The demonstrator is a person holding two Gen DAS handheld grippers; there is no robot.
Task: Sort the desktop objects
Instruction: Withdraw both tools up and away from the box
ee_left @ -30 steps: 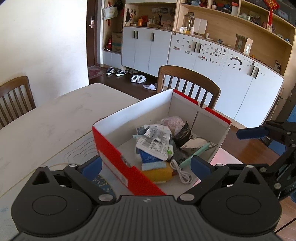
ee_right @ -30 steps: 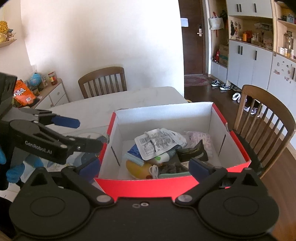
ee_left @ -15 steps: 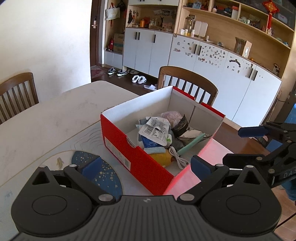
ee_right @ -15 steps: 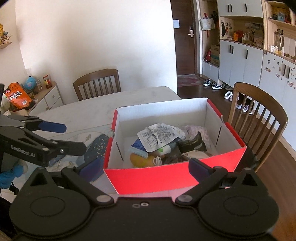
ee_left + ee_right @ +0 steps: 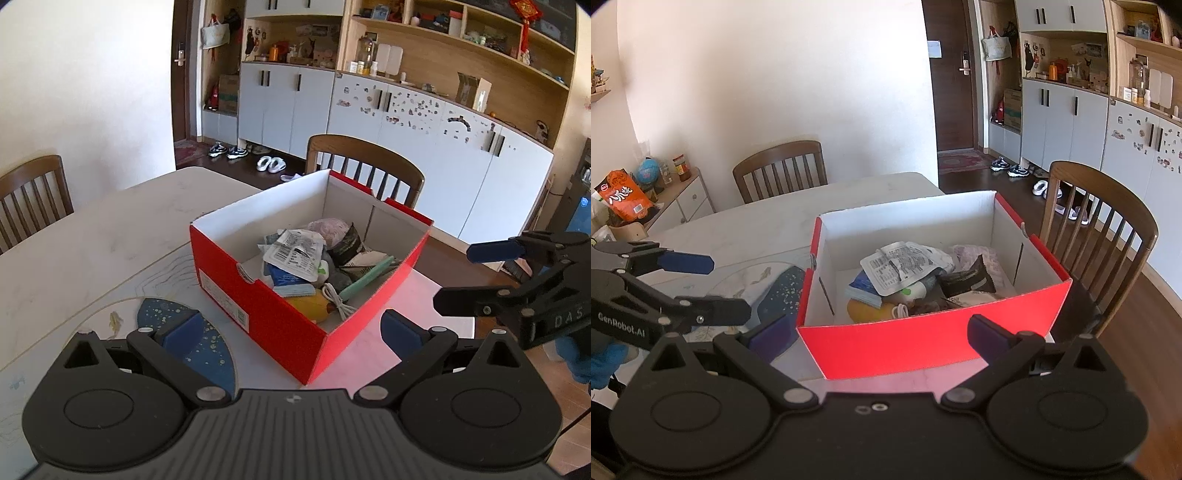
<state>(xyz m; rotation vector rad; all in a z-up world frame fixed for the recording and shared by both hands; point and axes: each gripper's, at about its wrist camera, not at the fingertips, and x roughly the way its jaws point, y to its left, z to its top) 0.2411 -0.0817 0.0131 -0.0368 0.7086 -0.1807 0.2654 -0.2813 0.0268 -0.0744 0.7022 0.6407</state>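
A red box with a white inside stands on the pale table, near the corner by a wooden chair, and it is heaped with small things lying over one another. On top lies a white printed packet; under it a blue-and-white pack shows only an edge, and a yellow object is mostly buried, so I can't say what it is. A white cable loops beside a mint-green stick, and a dark wrapper leans against a pinkish bundle at the back. The left gripper hangs just short of the box's near corner, fingers spread wide, nothing between them. The right gripper faces the box's long red side, likewise spread and empty. A blue speckled mat is partly hidden behind the left gripper's finger.
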